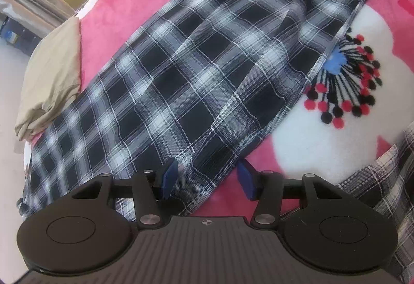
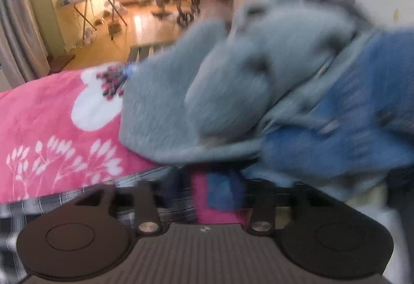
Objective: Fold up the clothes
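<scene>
left gripper [image 1: 208, 177] | black ribbed body, round discs, silver screws | blue fingers [image 1: 169, 176]

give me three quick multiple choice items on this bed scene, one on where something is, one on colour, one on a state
1. Where does the folded beige cloth lie, seen from the left wrist camera?
A. left of the plaid garment, at the bed's edge
B. on top of the white flower print
C. between the jaws

2. What colours is the plaid garment?
A. red and yellow
B. black, grey and white
C. green and brown

3. How do the jaws of the left gripper stand?
A. shut on the blanket
B. shut on the beige cloth
C. open, the plaid hem lying between them

Answers:
1 A: it sits on the pink blanket by the garment's left edge.
2 B: dark squares crossed by pale bands.
3 C: the two blue pads stand apart with fabric in the gap.
</scene>
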